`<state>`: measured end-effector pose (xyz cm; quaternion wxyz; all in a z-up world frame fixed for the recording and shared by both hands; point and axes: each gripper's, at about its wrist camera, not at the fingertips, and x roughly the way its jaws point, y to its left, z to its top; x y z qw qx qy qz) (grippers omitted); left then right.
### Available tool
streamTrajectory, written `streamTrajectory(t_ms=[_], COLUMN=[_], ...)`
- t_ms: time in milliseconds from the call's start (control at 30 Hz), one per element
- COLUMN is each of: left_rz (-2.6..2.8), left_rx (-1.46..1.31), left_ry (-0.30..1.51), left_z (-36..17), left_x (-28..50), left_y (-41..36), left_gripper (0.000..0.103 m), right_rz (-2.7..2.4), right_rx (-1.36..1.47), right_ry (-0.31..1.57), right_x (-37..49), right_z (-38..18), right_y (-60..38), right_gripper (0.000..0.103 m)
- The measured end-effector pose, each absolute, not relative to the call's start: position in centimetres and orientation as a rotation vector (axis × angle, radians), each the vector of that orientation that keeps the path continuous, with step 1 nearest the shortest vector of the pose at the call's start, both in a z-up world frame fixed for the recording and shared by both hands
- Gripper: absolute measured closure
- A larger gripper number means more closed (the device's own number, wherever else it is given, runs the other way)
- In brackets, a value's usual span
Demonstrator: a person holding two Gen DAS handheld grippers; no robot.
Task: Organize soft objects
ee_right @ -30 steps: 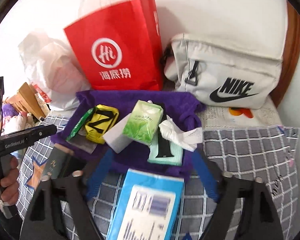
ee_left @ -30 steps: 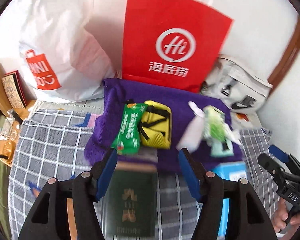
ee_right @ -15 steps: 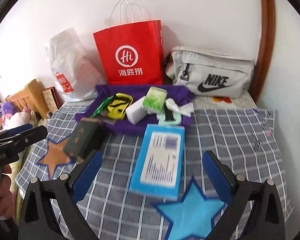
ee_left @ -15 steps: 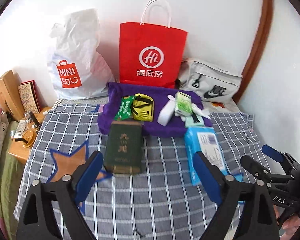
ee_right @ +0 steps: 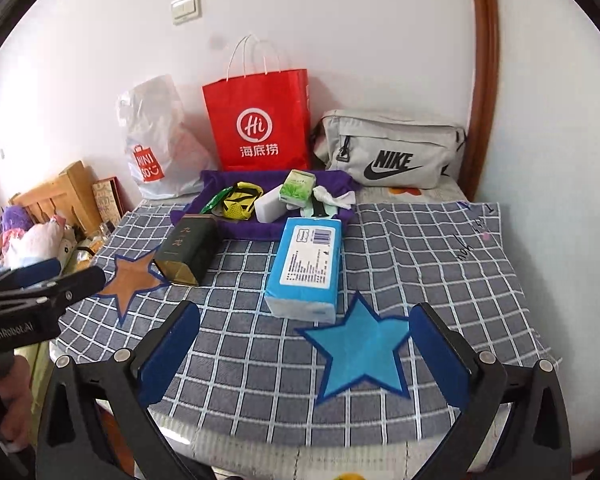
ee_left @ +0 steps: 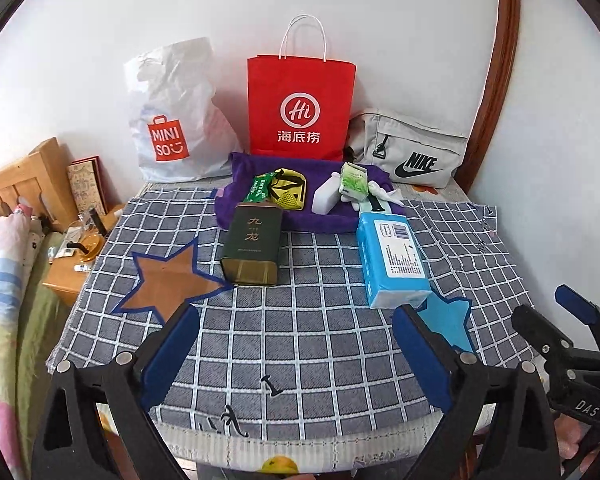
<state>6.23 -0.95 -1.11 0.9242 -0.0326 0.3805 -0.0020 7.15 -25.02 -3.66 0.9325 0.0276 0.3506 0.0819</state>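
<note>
A purple towel lies at the back of the checked cloth and carries a green packet, a yellow mesh pouch, a white sponge, a green tissue pack and crumpled white cloth. In front of it lie a dark green tin and a blue tissue pack. My left gripper hangs near the front edge, jaws opening, nothing between them. My right gripper hangs beside it, jaws also opening and holding nothing; the blue pack lies just beyond its fingertips.
A red paper bag, a white plastic bag and a grey pouch lean on the back wall. A wooden nightstand and bedding stand left of the table. Orange and blue star patches mark the cloth.
Both grippers have pulled back from the purple towel toward the table's front edge and opened wider. The green tin and the blue pack stay on the cloth, farther away.
</note>
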Motion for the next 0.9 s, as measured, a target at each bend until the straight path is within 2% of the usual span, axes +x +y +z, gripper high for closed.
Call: streamTrajectory(t_ms=[367,900], left_rz=[0.027,0.021], left_rx=[-0.067,-0.068], left_ry=[0.731,0.732], left_z=[0.1,0.0], left_x=[3.1,2.4], left_y=[-1.1,-1.0], left_gripper=[0.006,0.006], right_rz=[0.188,0.182], right_rx=[0.080,0.075], right_ry=[0.699,0.678], right_x=[4.0,2.6], right_z=[-3.0,-2.3], right_y=[-25.6,-25.5], right_gripper=[0.000,0.000])
